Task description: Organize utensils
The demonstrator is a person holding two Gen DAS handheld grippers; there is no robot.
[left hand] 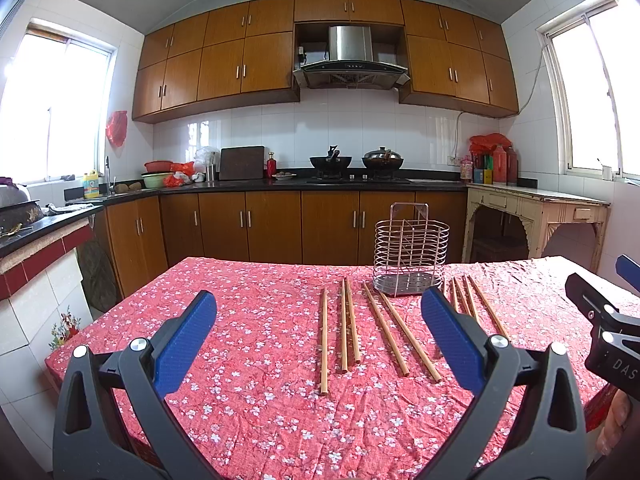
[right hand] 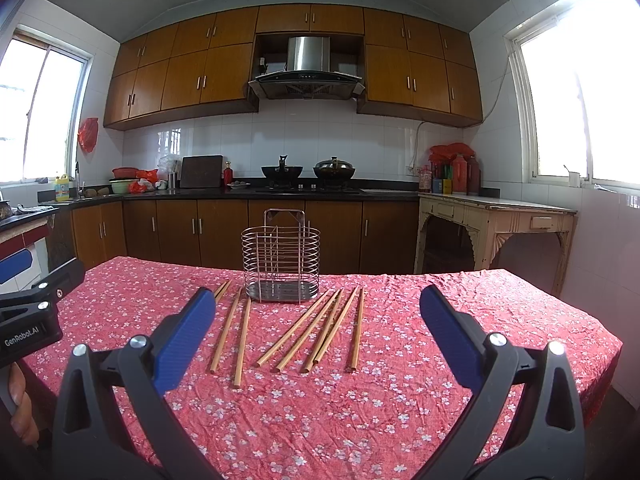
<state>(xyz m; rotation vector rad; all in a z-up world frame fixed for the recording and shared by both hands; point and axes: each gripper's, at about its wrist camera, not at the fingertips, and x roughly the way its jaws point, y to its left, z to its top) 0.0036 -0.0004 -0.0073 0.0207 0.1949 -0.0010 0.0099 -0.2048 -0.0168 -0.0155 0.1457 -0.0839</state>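
A home kitchen, plainly lived in: wooden wall cabinets [right hand: 192,76] over a white-tiled backsplash, a steel range hood [right hand: 306,68] above a gas hob [right hand: 308,189] carrying a wok [right hand: 282,171] and a lidded pan [right hand: 334,169], all on a dark countertop [right hand: 200,192]. At the countertop's left end, a sink tap [right hand: 77,176] beside a yellow detergent bottle [right hand: 62,187] and stacked basins [right hand: 124,180]; at its right end, sauce bottles [right hand: 460,178] on a worn cream side table [right hand: 496,210]. In the foreground, a table under a red floral cloth [right hand: 400,400].

Matt wooden chopsticks [right hand: 312,332] lie on a crinkled floral cloth tablecloth [right hand: 440,320]; the wire utensil holder [right hand: 281,264] is shiny metal, its base perforated.
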